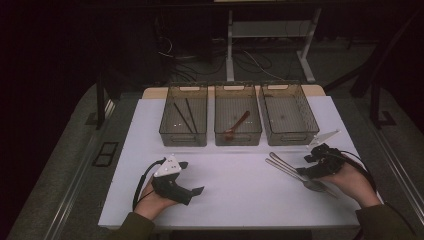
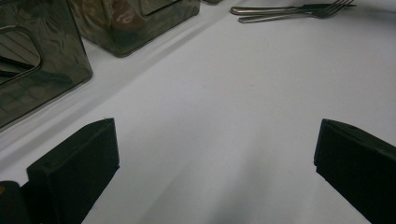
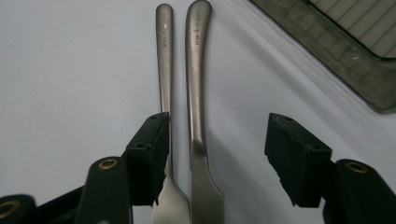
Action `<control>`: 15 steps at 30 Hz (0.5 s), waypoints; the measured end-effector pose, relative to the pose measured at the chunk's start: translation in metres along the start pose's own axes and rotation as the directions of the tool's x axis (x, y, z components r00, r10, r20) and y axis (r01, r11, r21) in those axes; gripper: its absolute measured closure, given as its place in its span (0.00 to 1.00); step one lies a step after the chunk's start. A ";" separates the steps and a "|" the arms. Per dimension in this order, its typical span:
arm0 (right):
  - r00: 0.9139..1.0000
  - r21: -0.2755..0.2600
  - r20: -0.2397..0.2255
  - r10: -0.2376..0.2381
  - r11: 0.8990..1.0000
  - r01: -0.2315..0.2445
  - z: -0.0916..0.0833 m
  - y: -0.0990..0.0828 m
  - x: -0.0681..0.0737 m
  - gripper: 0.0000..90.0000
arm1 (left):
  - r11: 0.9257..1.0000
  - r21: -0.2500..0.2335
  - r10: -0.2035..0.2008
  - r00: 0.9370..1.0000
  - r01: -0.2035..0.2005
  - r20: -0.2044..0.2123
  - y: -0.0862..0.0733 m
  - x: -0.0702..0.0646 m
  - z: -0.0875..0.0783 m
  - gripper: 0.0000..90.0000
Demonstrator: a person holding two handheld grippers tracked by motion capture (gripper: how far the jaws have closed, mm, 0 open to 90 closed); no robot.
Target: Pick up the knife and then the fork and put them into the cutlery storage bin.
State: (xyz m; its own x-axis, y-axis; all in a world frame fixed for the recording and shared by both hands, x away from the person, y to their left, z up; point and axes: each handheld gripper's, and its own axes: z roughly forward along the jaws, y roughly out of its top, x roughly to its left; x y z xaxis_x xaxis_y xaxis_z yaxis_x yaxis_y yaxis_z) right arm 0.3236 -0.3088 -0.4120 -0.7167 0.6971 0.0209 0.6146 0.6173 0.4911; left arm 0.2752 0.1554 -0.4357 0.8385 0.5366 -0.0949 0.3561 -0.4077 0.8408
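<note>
Right gripper view | right claw (image 3: 217, 158) half-wide astride smooth steel fork (image 3: 164, 70), knife (image 3: 196, 70)

a silver fork (image 3: 164, 70) and knife (image 3: 197, 84) lie on a white table (image 1: 235, 185). three smoky translucent bins (image 1: 238, 121) hold a brown spoon (image 1: 237, 125).

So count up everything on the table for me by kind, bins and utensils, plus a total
Bins: 3, left bin, middle bin, right bin
Chopsticks: 2, chopsticks in the left bin
Wooden spoon: 1, wooden spoon in the middle bin
Fork: 1, fork
Knife: 1, knife
Total: 8
</note>
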 end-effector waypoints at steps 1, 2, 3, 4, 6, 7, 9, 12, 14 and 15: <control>1.000 0.013 -0.003 -0.007 1.000 0.007 0.001 0.002 0.000 0.46 | 1.000 0.000 0.000 1.000 0.000 0.000 0.000 0.000 0.000 0.00; 1.000 0.025 -0.004 -0.011 1.000 0.011 0.002 0.004 0.000 0.47 | 1.000 0.001 0.000 1.000 0.000 0.000 0.000 0.000 0.000 0.00; 1.000 0.036 -0.005 -0.016 0.999 0.016 0.004 0.006 0.000 0.48 | 1.000 0.002 0.001 1.000 -0.001 0.000 0.000 0.000 0.000 0.00; 1.000 0.049 -0.006 -0.019 0.999 0.019 0.005 0.008 0.000 0.50 | 1.000 0.001 0.001 1.000 -0.001 0.001 0.000 0.000 0.000 0.00; 1.000 0.077 -0.002 -0.022 0.997 0.022 0.007 0.012 0.000 0.51 | 1.000 0.000 -0.001 1.000 0.001 0.004 0.000 0.000 0.000 0.00; 1.000 0.088 0.000 -0.025 0.996 0.025 0.008 0.013 0.001 0.53 | 1.000 -0.003 -0.001 1.000 0.001 0.004 0.000 0.000 0.001 0.00; 0.999 0.118 -0.009 -0.039 0.992 0.040 0.011 0.017 0.001 0.56 | 1.000 -0.004 -0.002 1.000 0.002 0.005 0.000 0.000 0.001 0.00; 0.999 0.163 -0.021 -0.049 0.985 0.052 0.015 0.021 0.003 0.62 | 1.000 -0.004 -0.003 1.000 0.003 0.006 0.000 0.000 0.001 0.00; 0.998 0.186 -0.023 -0.059 0.981 0.062 0.018 0.023 0.004 0.66 | 1.000 -0.004 -0.003 1.000 0.003 0.007 0.000 0.000 0.001 0.00; 0.998 0.195 -0.021 -0.062 0.979 0.065 0.018 0.024 0.005 0.68 | 1.000 -0.004 -0.003 1.000 0.003 0.007 0.000 0.000 0.001 0.00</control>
State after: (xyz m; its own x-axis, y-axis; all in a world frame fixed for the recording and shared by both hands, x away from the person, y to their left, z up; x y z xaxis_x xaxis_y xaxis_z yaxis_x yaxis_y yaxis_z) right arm 0.3410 -0.2838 -0.4159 -0.7605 0.6492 0.0088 0.6189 0.7207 0.3123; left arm 0.2753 0.1545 -0.4364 0.8400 0.5330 -0.1014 0.3574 -0.4031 0.8425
